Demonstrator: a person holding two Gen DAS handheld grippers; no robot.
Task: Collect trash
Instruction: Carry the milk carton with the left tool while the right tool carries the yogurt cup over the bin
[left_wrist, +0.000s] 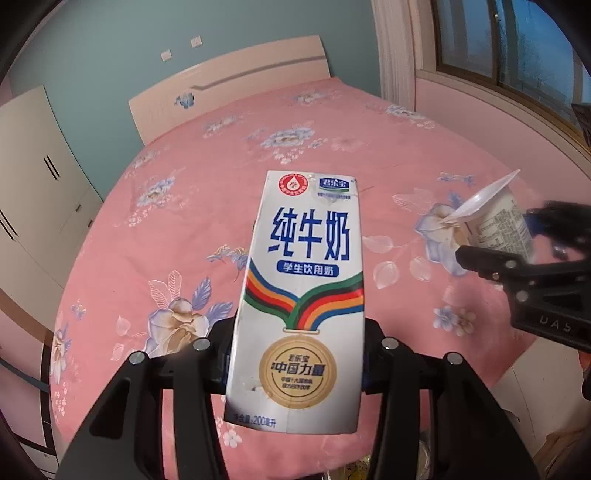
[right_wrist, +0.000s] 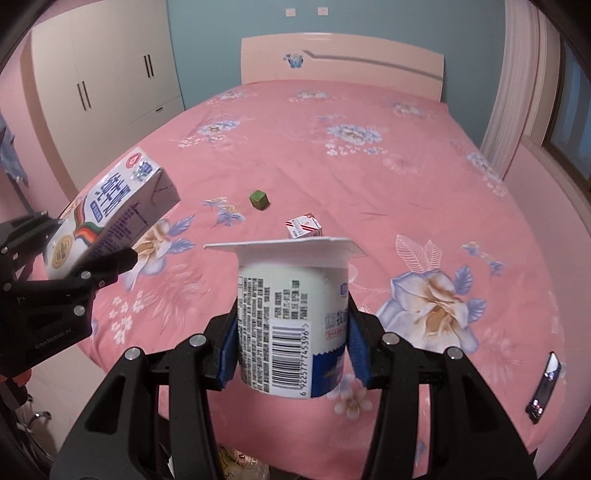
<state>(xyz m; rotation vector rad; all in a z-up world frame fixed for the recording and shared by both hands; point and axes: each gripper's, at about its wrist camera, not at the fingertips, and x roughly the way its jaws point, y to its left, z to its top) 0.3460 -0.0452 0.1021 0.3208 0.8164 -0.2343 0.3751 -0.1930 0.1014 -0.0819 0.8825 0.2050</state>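
My left gripper (left_wrist: 297, 365) is shut on a white milk carton (left_wrist: 301, 295) with blue Chinese lettering, held upright above the pink bed; the carton also shows in the right wrist view (right_wrist: 107, 218). My right gripper (right_wrist: 291, 350) is shut on a white yogurt cup (right_wrist: 291, 321) with a barcode and a peeled lid; the cup also shows in the left wrist view (left_wrist: 495, 225). A small green cube (right_wrist: 259, 199) and a small red-and-white box (right_wrist: 304, 227) lie on the bed beyond the cup.
The bed (right_wrist: 369, 177) has a pink floral sheet and a headboard (right_wrist: 340, 59) at the far end. A wardrobe (right_wrist: 103, 66) stands left, a window (left_wrist: 517, 44) right. A phone (right_wrist: 545, 387) lies at the bed's near right edge.
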